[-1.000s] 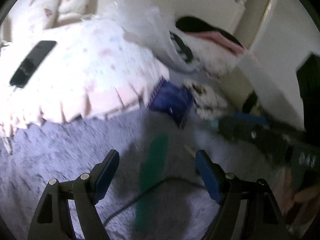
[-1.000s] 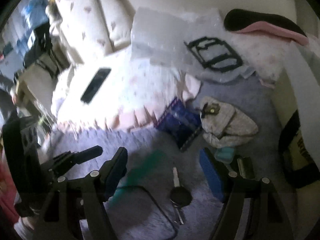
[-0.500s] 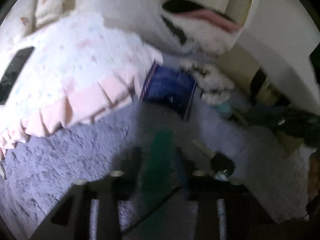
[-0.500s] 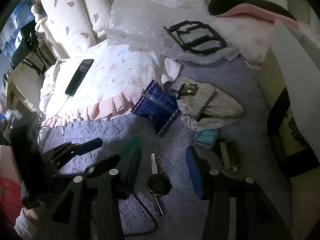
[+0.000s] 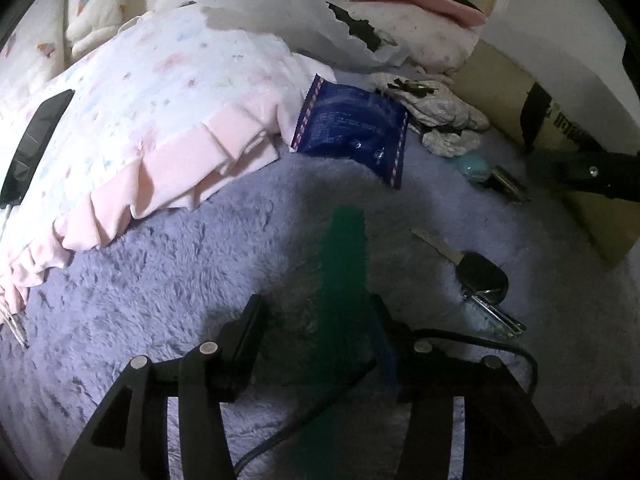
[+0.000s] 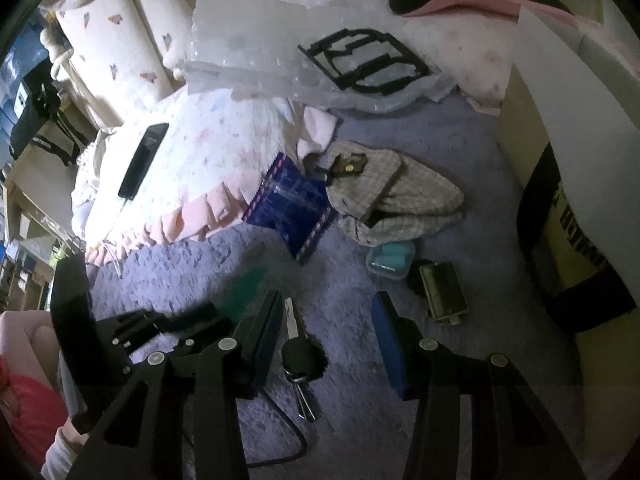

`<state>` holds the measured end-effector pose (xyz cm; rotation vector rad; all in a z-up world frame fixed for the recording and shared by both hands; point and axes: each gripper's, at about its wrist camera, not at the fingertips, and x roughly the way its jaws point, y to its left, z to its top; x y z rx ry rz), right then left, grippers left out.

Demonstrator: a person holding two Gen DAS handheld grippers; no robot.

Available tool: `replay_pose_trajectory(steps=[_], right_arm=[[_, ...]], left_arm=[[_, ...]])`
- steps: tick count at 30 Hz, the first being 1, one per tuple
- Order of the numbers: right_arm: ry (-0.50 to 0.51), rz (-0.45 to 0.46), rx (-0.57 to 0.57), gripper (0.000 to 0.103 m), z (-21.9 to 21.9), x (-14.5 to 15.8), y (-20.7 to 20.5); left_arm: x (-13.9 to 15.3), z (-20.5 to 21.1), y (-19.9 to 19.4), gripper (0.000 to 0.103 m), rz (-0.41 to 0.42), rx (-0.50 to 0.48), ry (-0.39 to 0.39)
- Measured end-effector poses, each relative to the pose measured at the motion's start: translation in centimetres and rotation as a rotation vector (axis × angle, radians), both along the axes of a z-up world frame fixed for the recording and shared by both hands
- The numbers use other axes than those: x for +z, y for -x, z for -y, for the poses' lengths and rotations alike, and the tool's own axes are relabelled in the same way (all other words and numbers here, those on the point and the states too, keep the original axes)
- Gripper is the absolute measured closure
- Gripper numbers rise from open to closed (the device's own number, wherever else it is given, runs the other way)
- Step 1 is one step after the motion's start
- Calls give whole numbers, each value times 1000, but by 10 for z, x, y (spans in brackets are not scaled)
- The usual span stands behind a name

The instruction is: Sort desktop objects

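Meanwhile, blue foam earplugs are seen inside a small clear case on the blanket, while the left gripper, opening, and right gripper, parted, are kept empty.

Home bedroom, frilled pillow, fluffy lilac blanket, crumpled clothing

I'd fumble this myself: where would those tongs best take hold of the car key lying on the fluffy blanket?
Probably the car key by its thick black head, from straight above, with the pads on its two sides. The blade lies flat and thin in the blanket pile and offers little to pinch.
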<state>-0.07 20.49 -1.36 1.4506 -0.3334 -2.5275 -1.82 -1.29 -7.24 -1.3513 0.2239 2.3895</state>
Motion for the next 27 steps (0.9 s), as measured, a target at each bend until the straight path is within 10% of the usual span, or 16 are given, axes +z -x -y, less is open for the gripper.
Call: replay_pose_trajectory(steps=[6,10,27], right_arm=[[-2,27,-4,55,-2,-6,2],[-15,51,10,56,0,-11,3],[-117,59,308,54,40,-47,-13]], left_arm=[[-1,3,-3,56,18,-16,-48],[-9,2,2,80,30,-13,0],[19,35,-18,81,4,41,-112]])
